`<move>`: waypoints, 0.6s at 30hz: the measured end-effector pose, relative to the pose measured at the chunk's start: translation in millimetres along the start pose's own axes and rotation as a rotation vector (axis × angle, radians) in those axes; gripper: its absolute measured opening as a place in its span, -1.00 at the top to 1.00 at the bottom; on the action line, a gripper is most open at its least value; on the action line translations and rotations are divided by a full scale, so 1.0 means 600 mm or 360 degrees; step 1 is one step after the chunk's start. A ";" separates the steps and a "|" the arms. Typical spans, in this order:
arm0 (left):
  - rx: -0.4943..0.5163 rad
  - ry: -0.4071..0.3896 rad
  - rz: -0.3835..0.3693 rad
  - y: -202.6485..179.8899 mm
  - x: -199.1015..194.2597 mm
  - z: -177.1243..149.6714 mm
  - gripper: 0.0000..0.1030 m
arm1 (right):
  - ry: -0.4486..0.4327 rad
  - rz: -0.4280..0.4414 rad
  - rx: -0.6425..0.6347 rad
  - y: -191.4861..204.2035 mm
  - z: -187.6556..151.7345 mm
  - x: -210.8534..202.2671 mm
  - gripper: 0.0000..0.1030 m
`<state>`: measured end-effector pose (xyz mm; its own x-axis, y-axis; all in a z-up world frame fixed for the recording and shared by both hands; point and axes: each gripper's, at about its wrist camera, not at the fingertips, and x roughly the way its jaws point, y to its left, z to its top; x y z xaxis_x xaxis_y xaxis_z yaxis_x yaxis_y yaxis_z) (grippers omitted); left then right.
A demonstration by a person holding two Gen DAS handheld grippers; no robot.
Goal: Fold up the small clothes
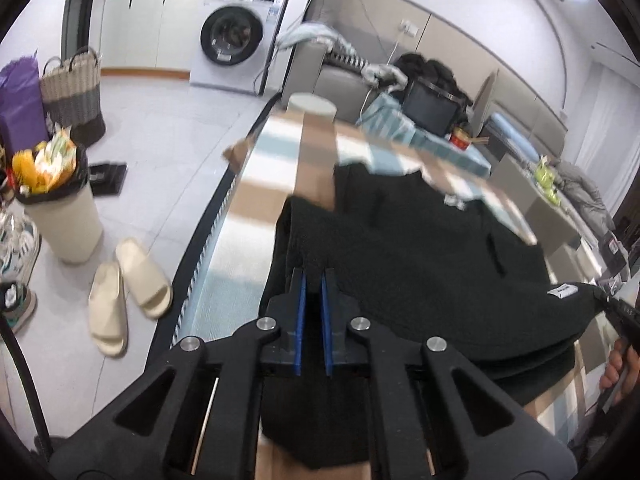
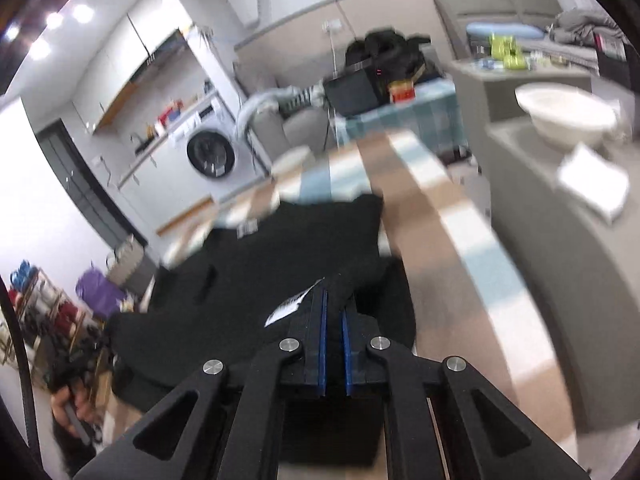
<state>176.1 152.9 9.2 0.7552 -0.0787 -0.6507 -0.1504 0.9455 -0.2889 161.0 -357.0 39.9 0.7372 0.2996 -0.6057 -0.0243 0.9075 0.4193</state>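
Observation:
A black knitted garment (image 1: 420, 256) lies on the checked tablecloth (image 1: 256, 184) and is lifted along its near edge. My left gripper (image 1: 314, 276) is shut on its near left edge; black fabric sits between the blue pads. My right gripper (image 2: 334, 300) is shut on the near right edge, beside a white label (image 2: 290, 306). The garment (image 2: 280, 248) in the right wrist view stretches left toward the other hand (image 2: 76, 408). The right gripper also shows at the left wrist view's right edge (image 1: 622, 316).
A bin (image 1: 60, 208) with yellow wrappers, cream slippers (image 1: 128, 300) and a woven basket (image 1: 72, 92) stand on the floor left of the table. A washing machine (image 1: 234, 36) is at the back. A grey cabinet with a white bowl (image 2: 564, 116) stands right of the table.

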 end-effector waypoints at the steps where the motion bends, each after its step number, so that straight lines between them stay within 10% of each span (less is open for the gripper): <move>1: 0.0004 -0.0023 -0.0001 -0.004 0.000 0.012 0.92 | -0.0026 -0.0003 0.0005 0.004 0.017 0.006 0.89; 7: -0.0047 -0.0091 0.0027 -0.012 0.031 0.077 0.92 | -0.0056 -0.0196 -0.0068 0.023 0.088 0.095 0.89; 13: -0.0051 0.0165 0.0111 0.007 0.109 0.035 0.86 | 0.0364 -0.0297 -0.0051 -0.037 0.018 0.167 0.64; 18: -0.0070 0.0272 0.0095 0.027 0.091 -0.029 -0.05 | 0.0408 -0.0225 0.0001 -0.072 -0.045 0.094 0.16</move>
<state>203.9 158.5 -43.1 0.6252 -0.0788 -0.7765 -0.2224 0.9356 -0.2741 185.6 -371.5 -30.9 0.5383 0.2346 -0.8095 0.0671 0.9455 0.3186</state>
